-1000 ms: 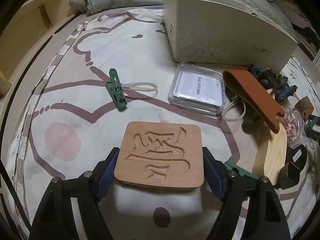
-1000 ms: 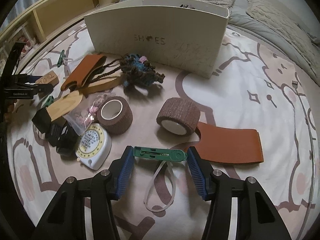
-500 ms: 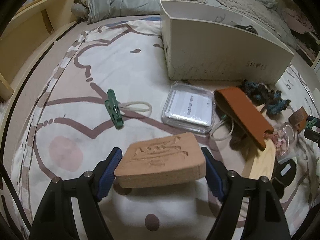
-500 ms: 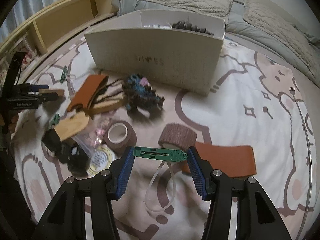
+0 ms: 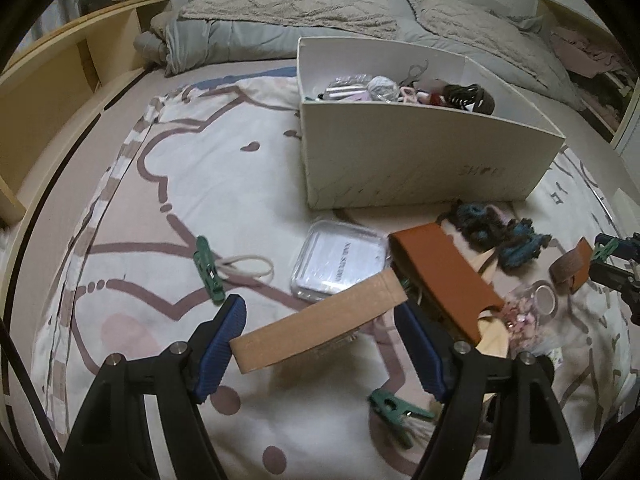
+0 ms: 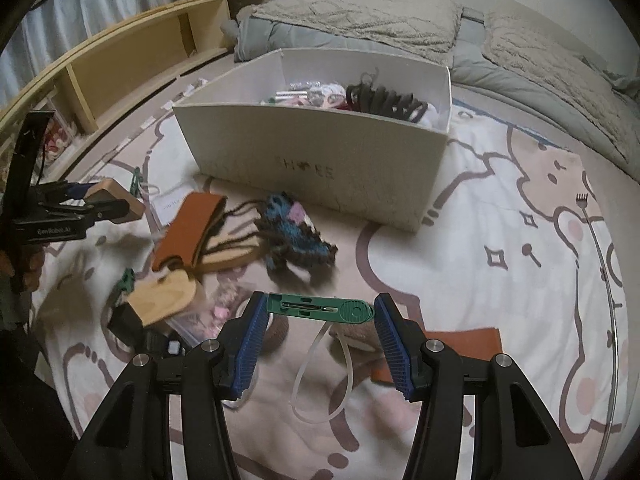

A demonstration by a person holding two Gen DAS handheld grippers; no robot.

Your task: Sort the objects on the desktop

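Note:
My left gripper (image 5: 320,334) is shut on a carved wooden coaster (image 5: 316,320), held edge-on above the bedsheet; it also shows in the right wrist view (image 6: 120,202). My right gripper (image 6: 320,316) is shut on a green clip (image 6: 320,307) with a white loop hanging below it. A white box (image 5: 420,160) holding several small items stands ahead of both; it also shows in the right wrist view (image 6: 316,160).
On the sheet lie a green clip with a loop (image 5: 208,270), a clear plastic case (image 5: 340,266), a brown leather pouch (image 5: 444,280), blue yarn (image 6: 292,232), a wooden piece (image 6: 164,300), another green clip (image 5: 394,408) and a brown leather sheet (image 6: 460,344). Shelves stand at left.
Both grippers have risen with their objects and tilted up toward the box, so its inside now shows. The coaster now appears edge-on.

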